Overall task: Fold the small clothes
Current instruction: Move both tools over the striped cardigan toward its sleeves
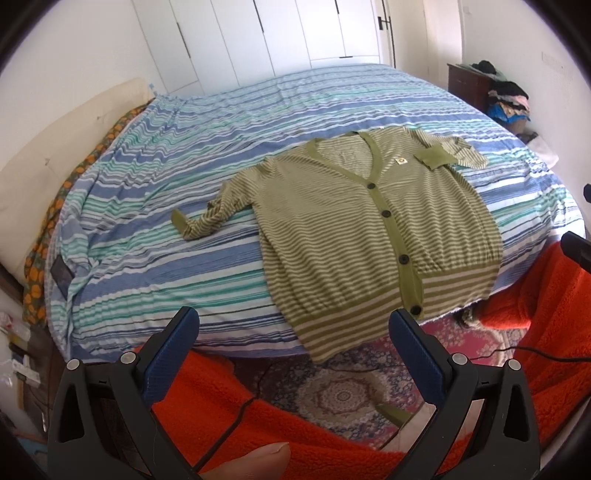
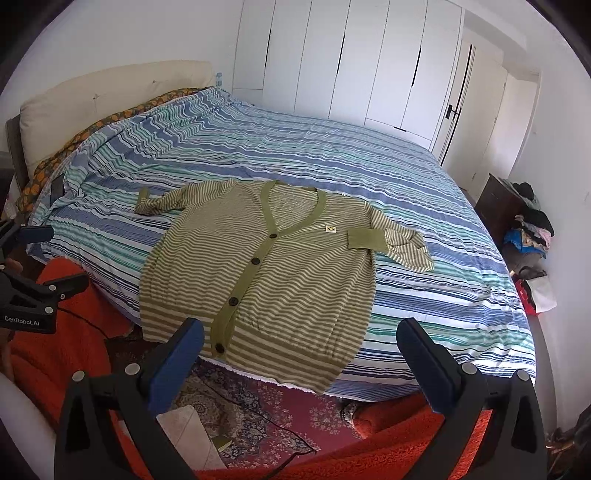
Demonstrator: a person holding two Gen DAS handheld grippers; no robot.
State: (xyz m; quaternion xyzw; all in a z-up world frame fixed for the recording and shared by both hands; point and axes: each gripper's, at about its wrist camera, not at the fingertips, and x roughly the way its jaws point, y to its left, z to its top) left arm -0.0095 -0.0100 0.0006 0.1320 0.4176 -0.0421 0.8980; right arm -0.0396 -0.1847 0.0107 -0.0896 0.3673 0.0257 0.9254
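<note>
Left gripper and right gripper both hover, jaws spread wide, holding nothing

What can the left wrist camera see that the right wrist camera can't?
Only the left wrist view shows a person's fingertip at the bottom edge, below the open left gripper.

Only the right wrist view shows the left gripper's "GenRobot.AI" label, a red and white bag on the floor, and the open right gripper.

Both show the green striped cardigan lying flat and buttoned on the striped bed, its hem hanging over the edge, plus the white closet doors and a pile of clothes.
</note>
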